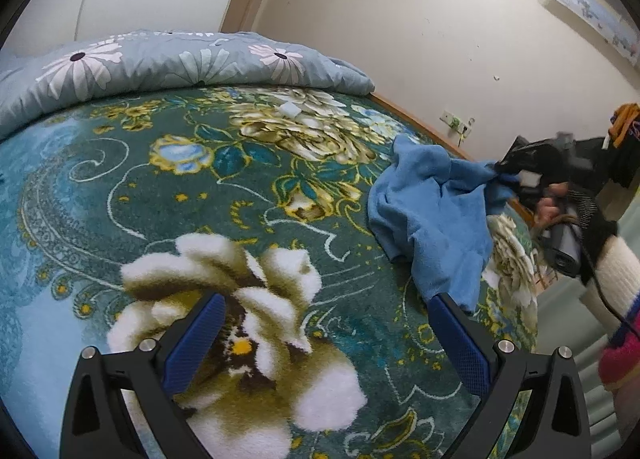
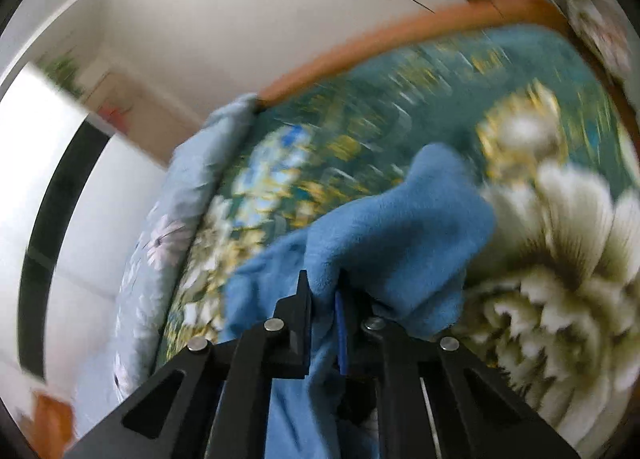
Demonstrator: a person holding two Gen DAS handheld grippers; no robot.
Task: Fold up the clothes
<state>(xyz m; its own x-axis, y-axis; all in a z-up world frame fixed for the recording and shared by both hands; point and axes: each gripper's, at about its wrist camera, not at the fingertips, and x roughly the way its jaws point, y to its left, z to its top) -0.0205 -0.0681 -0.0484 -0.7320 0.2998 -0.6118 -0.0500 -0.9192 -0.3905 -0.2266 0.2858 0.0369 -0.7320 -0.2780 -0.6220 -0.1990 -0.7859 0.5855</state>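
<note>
Hovering with its fingers spread wide, the left gripper point(image 1: 326, 335) sits over a floral blanket point(image 1: 168, 195), with a crumpled blue garment point(image 1: 428, 211) ahead right near the bed's wooden edge point(image 1: 416, 115) and a folded quilt point(image 1: 160, 63) beyond. From the right wrist, blurred, the right gripper point(image 2: 325, 291) is clenched on that garment's fleece, quilt to its left.

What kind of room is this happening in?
Most likely a bedroom in a home. A plush floral blanket covers what looks like a bed with a wooden frame, a folded daisy-print quilt lies at its far end, and a crumpled blue garment lies on top.
</note>
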